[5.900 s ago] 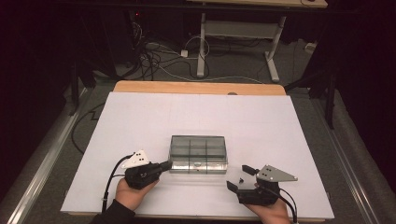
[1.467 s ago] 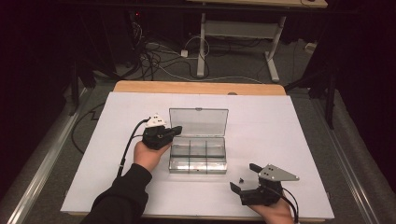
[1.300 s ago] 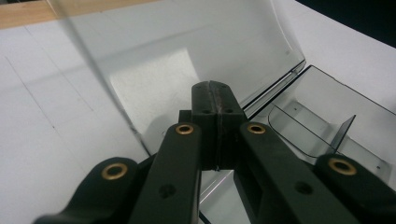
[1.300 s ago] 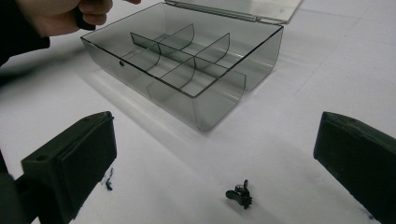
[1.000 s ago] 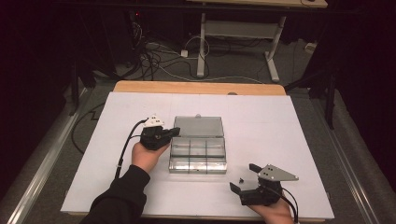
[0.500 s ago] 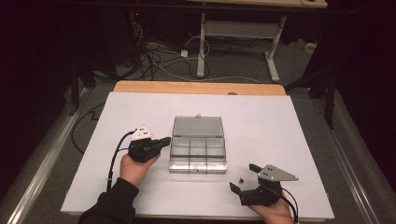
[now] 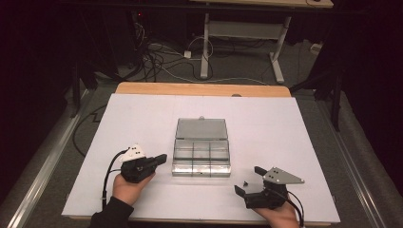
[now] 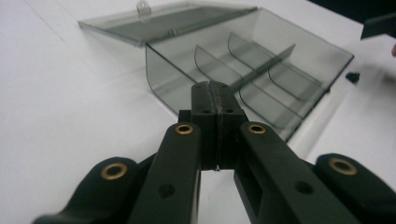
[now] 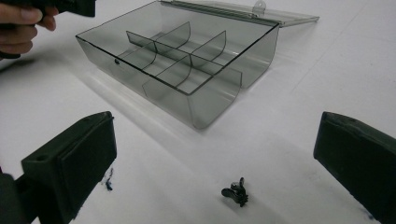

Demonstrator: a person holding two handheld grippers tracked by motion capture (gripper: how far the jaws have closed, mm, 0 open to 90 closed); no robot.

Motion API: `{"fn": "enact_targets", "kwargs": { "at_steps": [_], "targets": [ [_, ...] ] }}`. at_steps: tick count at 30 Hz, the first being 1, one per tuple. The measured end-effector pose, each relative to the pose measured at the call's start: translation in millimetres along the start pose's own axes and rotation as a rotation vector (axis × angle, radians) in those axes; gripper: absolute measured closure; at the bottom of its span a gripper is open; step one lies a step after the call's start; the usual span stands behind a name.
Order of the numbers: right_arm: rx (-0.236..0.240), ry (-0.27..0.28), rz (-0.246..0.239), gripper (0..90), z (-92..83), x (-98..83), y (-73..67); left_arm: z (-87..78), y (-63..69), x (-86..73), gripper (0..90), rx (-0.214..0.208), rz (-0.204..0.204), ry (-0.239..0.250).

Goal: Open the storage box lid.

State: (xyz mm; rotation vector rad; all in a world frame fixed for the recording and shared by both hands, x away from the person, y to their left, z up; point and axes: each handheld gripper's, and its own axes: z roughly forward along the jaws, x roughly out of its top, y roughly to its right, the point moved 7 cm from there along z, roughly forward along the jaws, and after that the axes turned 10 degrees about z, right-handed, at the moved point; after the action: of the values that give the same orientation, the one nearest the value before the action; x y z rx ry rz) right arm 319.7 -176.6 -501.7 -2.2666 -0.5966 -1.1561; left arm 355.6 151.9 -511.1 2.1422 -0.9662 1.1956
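A clear smoky plastic compartment box sits mid-table, its hinged lid lying open flat behind it. My left gripper is shut and empty, just left of the box's near-left corner, pointing at it. In the left gripper view the closed jaws meet at the gripper's tip in front of the box wall. My right gripper rests open at the near right. A small black winged screw lies on the table between its fingers, touching neither. The box's compartments look empty.
A white sheet covers the table, with a wooden strip along its far edge. Beyond it the floor holds cables and a desk frame. The left hand shows at the top left of the right gripper view.
The box, closed at first, now has its lid flat behind it. My left gripper has drawn back from the box's far-left side toward the near left. The right gripper has stayed put.
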Motion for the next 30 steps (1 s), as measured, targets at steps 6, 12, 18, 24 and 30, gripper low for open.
{"fn": "enact_targets", "kwargs": {
  "at_steps": [6, 12, 18, 24, 30],
  "targets": [
    [0.009, 0.009, 0.002, 0.0, -0.6, 2.1, -1.1, -7.3, 10.2, -14.2, 87.1, -0.002, 0.005, -0.037],
    [0.005, 0.007, -0.006, 0.0, -0.2, 2.3, -0.3, -17.5, 10.3, -23.1, 82.8, 0.007, 0.000, -0.042],
    [-0.011, 0.000, 0.006, 0.0, 3.0, 1.3, 2.3, -20.7, 7.1, -22.9, 75.4, -0.004, 0.005, -0.024],
    [-0.021, -0.002, -0.007, 0.0, 3.8, 1.5, 2.0, -16.4, 8.0, -22.7, 54.3, -0.023, 0.024, -0.029],
    [-0.021, 0.004, 0.008, 0.0, 3.4, 3.1, 4.7, -16.2, 5.8, -20.5, 31.4, -0.002, 0.024, -0.006]
  ]
}}
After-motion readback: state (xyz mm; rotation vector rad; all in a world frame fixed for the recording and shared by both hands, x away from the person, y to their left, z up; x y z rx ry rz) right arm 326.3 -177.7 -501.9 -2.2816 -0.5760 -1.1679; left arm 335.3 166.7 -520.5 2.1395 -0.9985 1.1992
